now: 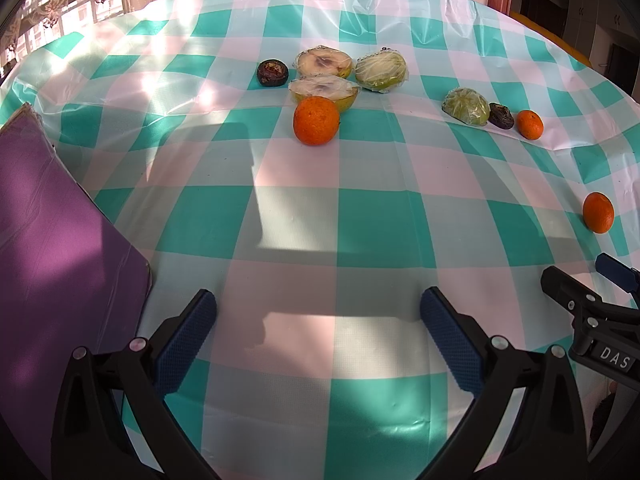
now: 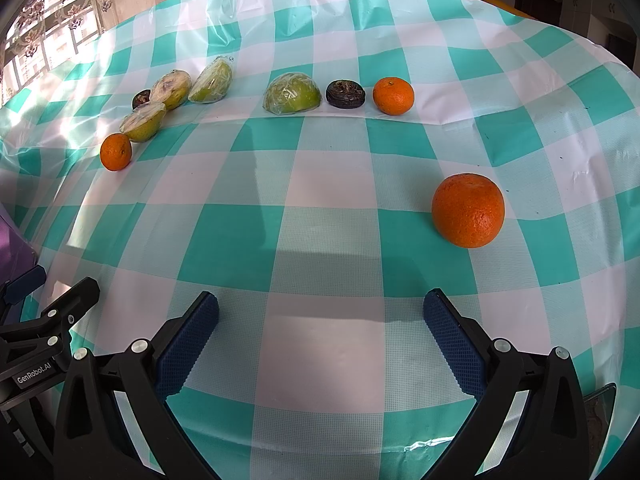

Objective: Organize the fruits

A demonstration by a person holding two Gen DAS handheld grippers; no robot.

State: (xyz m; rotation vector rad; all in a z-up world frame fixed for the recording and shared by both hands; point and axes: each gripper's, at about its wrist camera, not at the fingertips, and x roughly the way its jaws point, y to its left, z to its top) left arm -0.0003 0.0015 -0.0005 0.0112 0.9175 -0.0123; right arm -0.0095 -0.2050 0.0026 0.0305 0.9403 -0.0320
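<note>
Currently both idle: left gripper [image 1: 318, 326] and right gripper [image 2: 320, 326] spread wide, holding nothing, above the teal-and-white checked plastic tablecloth [image 2: 328, 240]. Nearest loose fruit: large round orange [image 2: 468, 210], ahead-right of the right gripper, apart from the far row beside the small mandarin [image 2: 393, 95]. Likely next: reach, straddle, close gently; it may roll.

White letters "DAS" stand on a black label on the right gripper [image 1: 608, 280], at four o'clock in the left wrist view; "GenRobot.AI" stands on the left gripper [image 2: 44, 280], at eight o'clock in the right wrist view
</note>
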